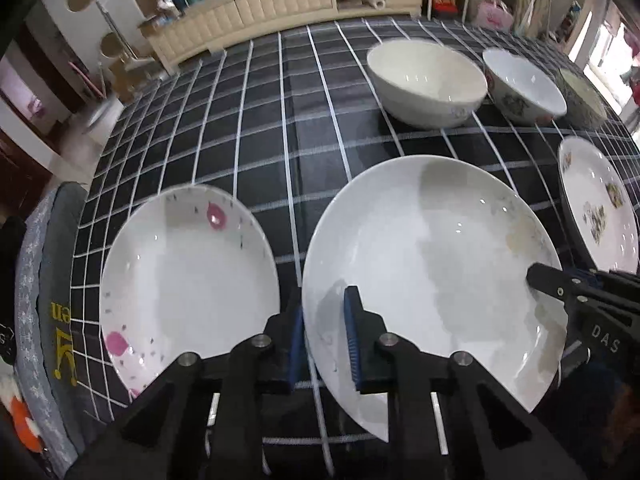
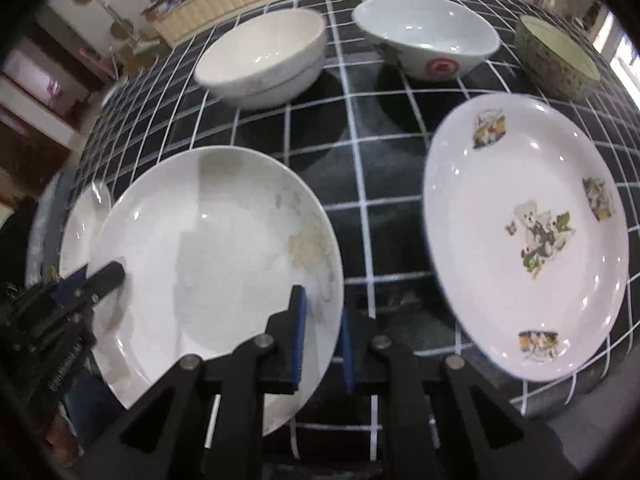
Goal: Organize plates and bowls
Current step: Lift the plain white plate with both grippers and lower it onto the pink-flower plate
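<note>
A large plain white plate (image 1: 432, 268) lies on the checked tablecloth, seen also in the right wrist view (image 2: 216, 256). My left gripper (image 1: 324, 320) is shut on its left rim, one finger inside, one outside. My right gripper (image 2: 322, 320) is shut on its right rim and shows in the left wrist view (image 1: 560, 284). A pink-spotted plate (image 1: 184, 276) lies to the left. A bear-pattern plate (image 2: 524, 232) lies to the right. Three bowls stand behind: a cream bowl (image 2: 264, 60), a white bowl with a red mark (image 2: 428, 40), a patterned bowl (image 2: 556, 56).
The black tablecloth with white grid (image 1: 248, 128) covers the table. A grey cushioned seat (image 1: 44, 288) is at the table's left near edge. A cream cabinet (image 1: 256, 12) stands beyond the far edge.
</note>
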